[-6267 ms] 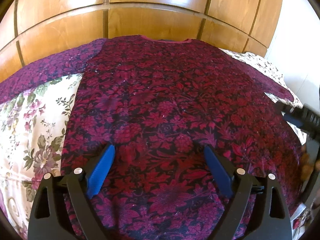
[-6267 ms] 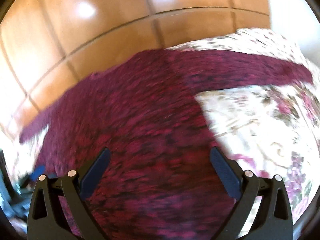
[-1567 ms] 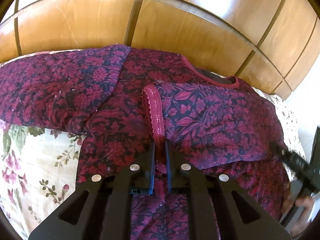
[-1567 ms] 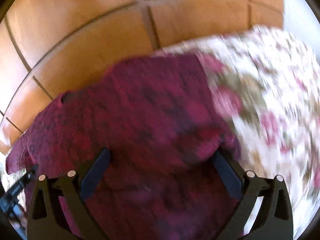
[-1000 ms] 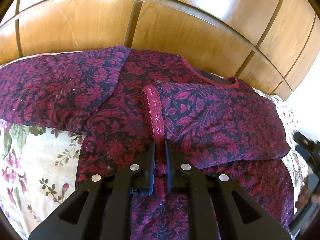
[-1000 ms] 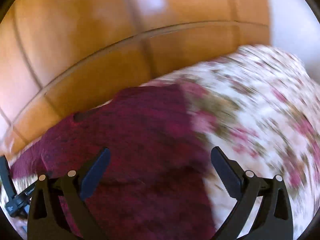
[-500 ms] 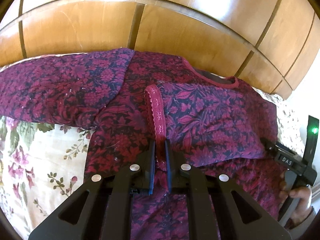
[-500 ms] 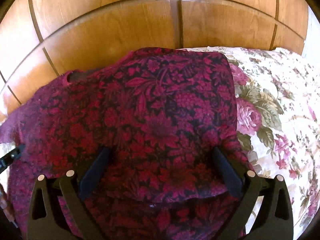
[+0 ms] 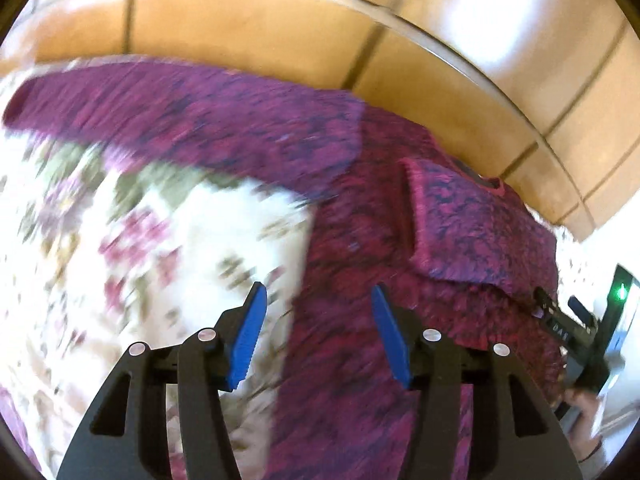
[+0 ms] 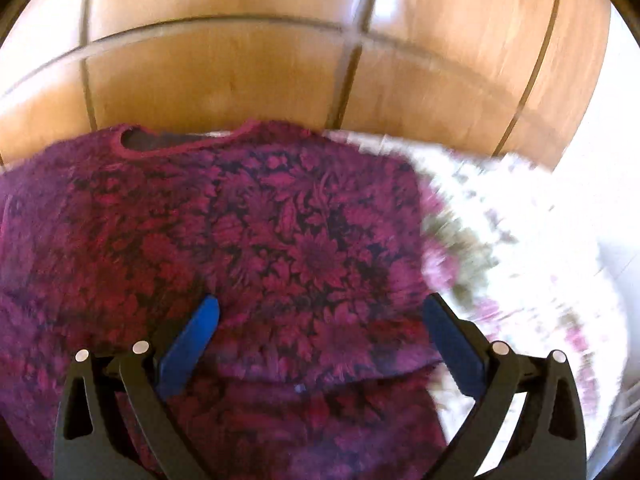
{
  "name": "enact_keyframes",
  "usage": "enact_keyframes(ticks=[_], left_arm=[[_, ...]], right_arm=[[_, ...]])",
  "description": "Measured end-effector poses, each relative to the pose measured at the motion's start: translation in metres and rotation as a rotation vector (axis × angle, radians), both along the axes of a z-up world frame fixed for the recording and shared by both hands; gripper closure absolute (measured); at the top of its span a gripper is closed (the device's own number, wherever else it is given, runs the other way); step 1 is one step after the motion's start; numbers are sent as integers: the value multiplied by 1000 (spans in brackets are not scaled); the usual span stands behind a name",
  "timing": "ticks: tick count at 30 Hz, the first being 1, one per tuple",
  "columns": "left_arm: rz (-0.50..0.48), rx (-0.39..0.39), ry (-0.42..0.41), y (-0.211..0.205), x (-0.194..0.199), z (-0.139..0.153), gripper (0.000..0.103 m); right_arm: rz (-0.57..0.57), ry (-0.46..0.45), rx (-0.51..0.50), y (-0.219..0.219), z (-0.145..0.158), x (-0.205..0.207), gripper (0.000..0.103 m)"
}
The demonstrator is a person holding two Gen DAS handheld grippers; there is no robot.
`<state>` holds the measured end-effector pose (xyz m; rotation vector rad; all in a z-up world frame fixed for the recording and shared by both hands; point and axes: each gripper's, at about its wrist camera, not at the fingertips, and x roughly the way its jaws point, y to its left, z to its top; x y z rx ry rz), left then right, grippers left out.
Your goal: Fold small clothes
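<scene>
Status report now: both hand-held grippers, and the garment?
Left hand-held gripper open, empty. Right hand-held gripper open, empty. Crimson floral knit top: one sleeve folded in, other sleeve outstretched. Nothing in the way.

The garment [image 9: 360, 240] lies flat on the bed [image 9: 120, 260], its neckline [image 10: 180, 146] toward the wooden headboard [image 9: 248, 32] behind it. One sleeve [image 9: 180, 128] extends leftward across the bed; the opposite sleeve [image 9: 480, 232] is folded inward and lies on the garment's body. The left tongs [image 9: 316, 332], jaws apart, are above the garment's left edge, one finger over the bed and the other over the cloth. The right tongs [image 10: 320, 340], jaws apart, are over the folded sleeve, with the bed to their right. The right tongs appear at the right margin of the left wrist view.
</scene>
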<state>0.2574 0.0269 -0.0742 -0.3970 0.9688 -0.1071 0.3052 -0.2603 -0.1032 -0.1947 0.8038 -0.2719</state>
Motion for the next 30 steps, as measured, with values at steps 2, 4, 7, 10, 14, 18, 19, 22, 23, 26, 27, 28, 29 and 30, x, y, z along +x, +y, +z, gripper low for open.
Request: enact_keyframes(ticks=[2, 4, 7, 10, 14, 18, 19, 22, 23, 26, 27, 28, 29, 30], left_arm=[[34, -22, 20, 18, -9, -2, 49], [54, -26, 25, 34, -18, -3, 49], [90, -19, 17, 61, -29, 2, 49], [143, -52, 3, 91, -38, 8, 49], [252, -124, -9, 135, -47, 7, 49], [382, -180, 17, 180, -53, 2, 49], [407, -168, 10, 189, -54, 3, 49], [469, -154, 2, 216, -47, 5, 49], [483, -171, 5, 223, -44, 4, 49], [507, -256, 0, 248, -31, 1, 49], [524, -251, 0, 256, -27, 0, 49], [539, -252, 2, 263, -21, -1, 49], [544, -260, 7, 269, -16, -3, 49], [549, -268, 14, 274, -10, -5, 49]], right_arm=[[48, 0, 20, 16, 3, -17, 2], [100, 29, 21, 32, -1, -34, 2], [180, 61, -14, 58, -10, -62, 2], [185, 65, -68, 76, -21, -76, 2], [168, 79, -38, 77, -24, -75, 2], [160, 84, 46, 57, -29, -67, 2], [159, 85, 56, 56, -29, -67, 2], [159, 85, 60, 56, -29, -67, 2], [158, 83, 53, 57, -28, -67, 2], [157, 77, 36, 58, -29, -68, 2], [156, 76, 33, 57, -29, -67, 2], [155, 74, 30, 58, -29, -68, 2], [154, 73, 28, 58, -29, -68, 2], [153, 72, 25, 58, -29, -68, 2]])
